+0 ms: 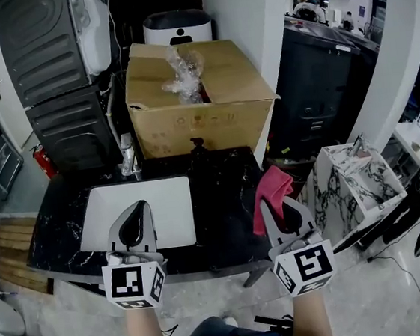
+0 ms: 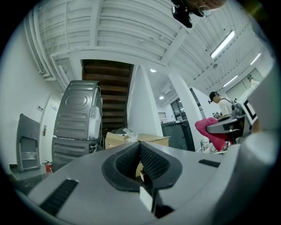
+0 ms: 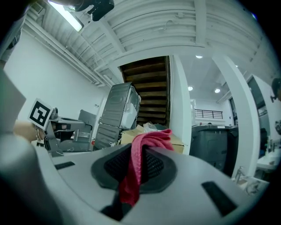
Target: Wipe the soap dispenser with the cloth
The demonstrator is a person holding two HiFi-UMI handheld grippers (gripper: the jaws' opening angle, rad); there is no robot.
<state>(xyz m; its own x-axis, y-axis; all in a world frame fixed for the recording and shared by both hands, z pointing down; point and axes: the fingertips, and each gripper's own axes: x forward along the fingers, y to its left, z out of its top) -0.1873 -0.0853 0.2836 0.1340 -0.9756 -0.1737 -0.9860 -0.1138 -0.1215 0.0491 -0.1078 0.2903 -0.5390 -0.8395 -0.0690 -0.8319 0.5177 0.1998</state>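
A small dark soap dispenser (image 1: 197, 147) stands at the back of the black counter (image 1: 226, 207), in front of a cardboard box. My right gripper (image 1: 276, 207) hovers over the counter's right end, shut on a pink cloth (image 1: 271, 189). In the right gripper view the cloth (image 3: 141, 154) hangs pinched between the jaws of the right gripper (image 3: 139, 151). Over the white sink (image 1: 167, 200) my left gripper (image 1: 135, 216) is shut with nothing in it. The left gripper view shows the left gripper (image 2: 140, 148) with its pads pressed together, and the cloth (image 2: 208, 131) off to the right.
A chrome faucet (image 1: 127, 157) stands behind the sink. The open cardboard box (image 1: 196, 101) with crumpled plastic sits against the counter's back. A grey machine (image 1: 54, 68) stands at the left, a white marbled stand (image 1: 356, 183) at the right. A fire extinguisher (image 1: 44, 160) is on the floor.
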